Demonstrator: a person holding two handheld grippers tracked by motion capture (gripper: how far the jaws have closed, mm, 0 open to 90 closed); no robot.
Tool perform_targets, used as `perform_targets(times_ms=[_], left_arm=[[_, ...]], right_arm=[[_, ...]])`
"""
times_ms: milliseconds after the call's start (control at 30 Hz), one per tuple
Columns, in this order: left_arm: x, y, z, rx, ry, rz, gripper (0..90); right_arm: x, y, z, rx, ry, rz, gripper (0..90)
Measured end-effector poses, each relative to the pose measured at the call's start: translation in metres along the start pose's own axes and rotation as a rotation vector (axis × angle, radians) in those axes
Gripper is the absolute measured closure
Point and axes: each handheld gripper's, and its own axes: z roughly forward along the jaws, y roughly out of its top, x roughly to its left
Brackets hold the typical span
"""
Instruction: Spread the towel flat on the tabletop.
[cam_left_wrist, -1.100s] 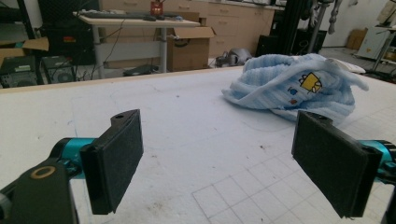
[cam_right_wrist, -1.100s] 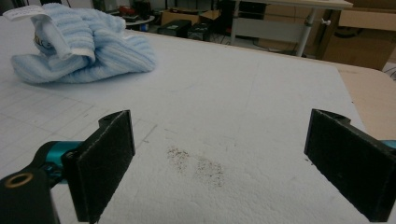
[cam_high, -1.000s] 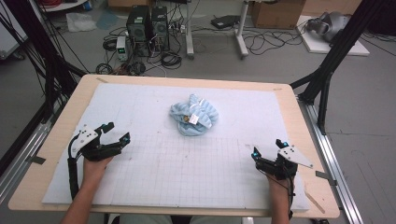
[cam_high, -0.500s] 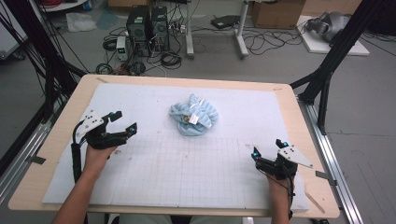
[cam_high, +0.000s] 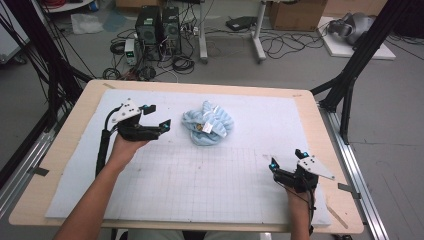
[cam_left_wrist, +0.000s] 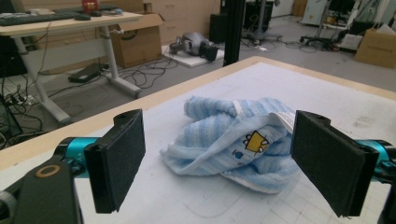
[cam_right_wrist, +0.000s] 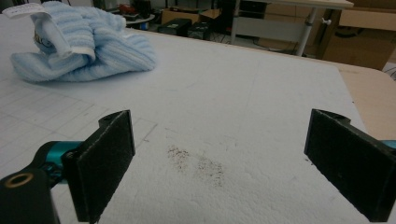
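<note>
I hold the left gripper (cam_high: 159, 116) open, just left of the crumpled blue towel (cam_high: 207, 123), not touching it. My right gripper (cam_high: 285, 161) is open too, near the mat's (cam_high: 200, 190) right corner, well apart from the towel.

A crumpled light-blue ribbed towel (cam_high: 207, 124) with a white label and a yellow motif, perhaps a printed figure, lies bunched just ahead of the left gripper (cam_high: 156, 118), well apart from the right gripper (cam_high: 285, 160).

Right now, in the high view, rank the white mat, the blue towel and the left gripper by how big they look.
1. White mat, by far the largest.
2. Blue towel and left gripper: these cover about the same area, and the gripper looks raised toward the camera, so I won't rank them.
</note>
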Motion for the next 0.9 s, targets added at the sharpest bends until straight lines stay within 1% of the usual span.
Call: perform_targets(times_ms=[100,200,233,300,333,367,433,500,533,633,767,800,900], left_arm=[[-0.004,0.003,0.013,0.010,-0.018,0.000,18.8],[-0.008,0.003,0.027,0.027,-0.044,-0.001,20.1],[-0.009,0.004,0.032,0.041,-0.054,0.006,20.4],[-0.013,0.003,0.041,0.051,-0.066,0.010,21.3],[-0.015,0.002,0.047,0.071,-0.074,0.018,21.6],[-0.017,0.002,0.052,0.085,-0.072,0.035,21.8],[-0.021,0.002,0.062,0.097,-0.084,0.035,21.8],[-0.025,0.002,0.071,0.115,-0.099,0.049,21.4],[-0.027,0.003,0.075,0.121,-0.107,0.049,21.4],[-0.031,0.002,0.085,0.133,-0.115,0.056,20.5],[-0.033,0.000,0.095,0.154,-0.116,0.059,19.7],[-0.032,-0.001,0.098,0.164,-0.116,0.057,18.9],[-0.032,-0.006,0.107,0.206,-0.109,0.071,18.6]], right_arm=[[0.000,0.000,0.000,0.000,0.001,-0.003,7.6],[0.000,0.000,0.000,0.001,0.001,-0.003,7.6],[0.000,0.000,0.000,0.001,0.001,-0.003,7.6],[0.000,0.000,0.000,0.001,0.000,-0.002,7.6],[0.000,0.000,0.000,0.002,0.001,0.000,7.6],[0.000,0.000,0.000,-0.001,0.001,0.000,7.6],[0.000,0.000,0.000,0.000,0.001,0.000,7.6],[0.000,0.000,0.000,0.000,0.001,-0.003,7.6],[0.000,0.000,0.000,0.000,0.000,-0.004,7.6],[0.000,0.000,0.000,-0.001,0.001,-0.001,7.6],[0.000,0.000,0.000,-0.001,0.003,-0.002,7.6],[0.000,0.000,0.000,-0.003,0.003,-0.001,7.6],[0.000,0.000,0.000,-0.001,0.003,-0.001,7.6]])
